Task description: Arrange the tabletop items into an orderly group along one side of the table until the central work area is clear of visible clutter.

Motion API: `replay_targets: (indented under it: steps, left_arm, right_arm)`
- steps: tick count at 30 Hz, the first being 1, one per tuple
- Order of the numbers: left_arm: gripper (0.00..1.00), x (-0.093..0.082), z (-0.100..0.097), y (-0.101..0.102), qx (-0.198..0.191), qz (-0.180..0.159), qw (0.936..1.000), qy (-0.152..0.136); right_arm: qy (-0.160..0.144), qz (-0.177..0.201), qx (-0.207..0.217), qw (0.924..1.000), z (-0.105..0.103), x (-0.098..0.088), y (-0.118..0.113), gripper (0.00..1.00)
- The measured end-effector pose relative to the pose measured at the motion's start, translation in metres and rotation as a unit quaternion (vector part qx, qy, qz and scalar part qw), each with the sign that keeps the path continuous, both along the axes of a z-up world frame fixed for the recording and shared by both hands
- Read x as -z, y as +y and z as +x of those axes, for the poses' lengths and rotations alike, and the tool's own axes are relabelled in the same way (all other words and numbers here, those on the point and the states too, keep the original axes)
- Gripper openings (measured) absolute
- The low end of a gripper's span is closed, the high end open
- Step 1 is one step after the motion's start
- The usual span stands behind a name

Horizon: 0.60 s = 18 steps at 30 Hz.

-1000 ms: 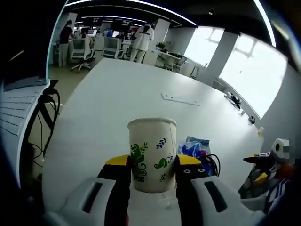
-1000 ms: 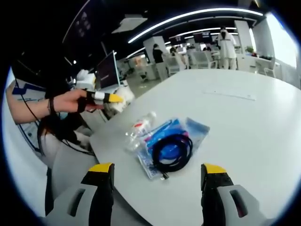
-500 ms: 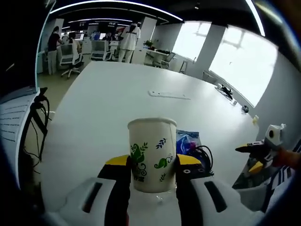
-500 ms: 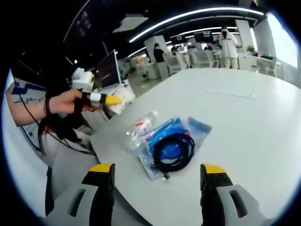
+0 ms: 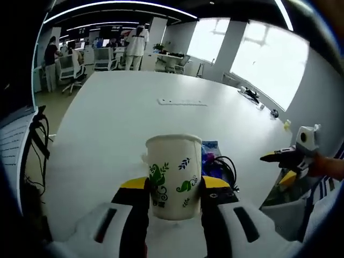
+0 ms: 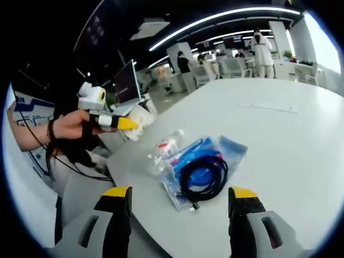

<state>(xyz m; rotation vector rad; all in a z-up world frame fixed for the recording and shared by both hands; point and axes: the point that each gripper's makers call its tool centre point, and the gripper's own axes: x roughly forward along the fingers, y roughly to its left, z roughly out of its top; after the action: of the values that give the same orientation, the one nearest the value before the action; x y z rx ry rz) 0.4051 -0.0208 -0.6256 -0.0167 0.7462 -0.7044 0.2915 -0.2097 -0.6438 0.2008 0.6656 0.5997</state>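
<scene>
My left gripper [image 5: 174, 189] is shut on a white paper cup [image 5: 173, 176] with a green leaf print, held upright above the near edge of the white table [image 5: 129, 123]. In the right gripper view the left gripper [image 6: 126, 123] shows at the left with the cup [image 6: 138, 116] in it. My right gripper [image 6: 180, 200] is open and holds nothing. Beyond its jaws lie a coiled black cable [image 6: 202, 175] on a blue plastic packet [image 6: 200, 164] and a small clear bottle [image 6: 165, 147]. The cable [image 5: 226, 166] and packet [image 5: 210, 155] also peek out right of the cup.
A flat white strip [image 5: 180, 102] lies mid-table. Small dark items [image 5: 250, 95] sit along the far right edge by the windows. Cables [image 5: 37, 134] hang off the left side. People stand among desks and chairs [image 5: 107, 54] at the back. My right gripper [image 5: 287, 157] reaches in from the right.
Both cameras shifted slightly. The left gripper with the cup has moved a little over the table; the cable and packet sit lower and nearer in the right gripper view.
</scene>
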Motion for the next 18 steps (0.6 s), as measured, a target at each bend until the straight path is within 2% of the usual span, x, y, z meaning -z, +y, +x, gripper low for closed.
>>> replay_targets:
  steps: [18]
  left_arm:
    - [0.36,0.008,-0.023,-0.015,0.041,0.02,0.9989,0.0]
  right_arm:
    - [-0.001,0.0,-0.024,0.9997,0.005,-0.001,0.01,0.72]
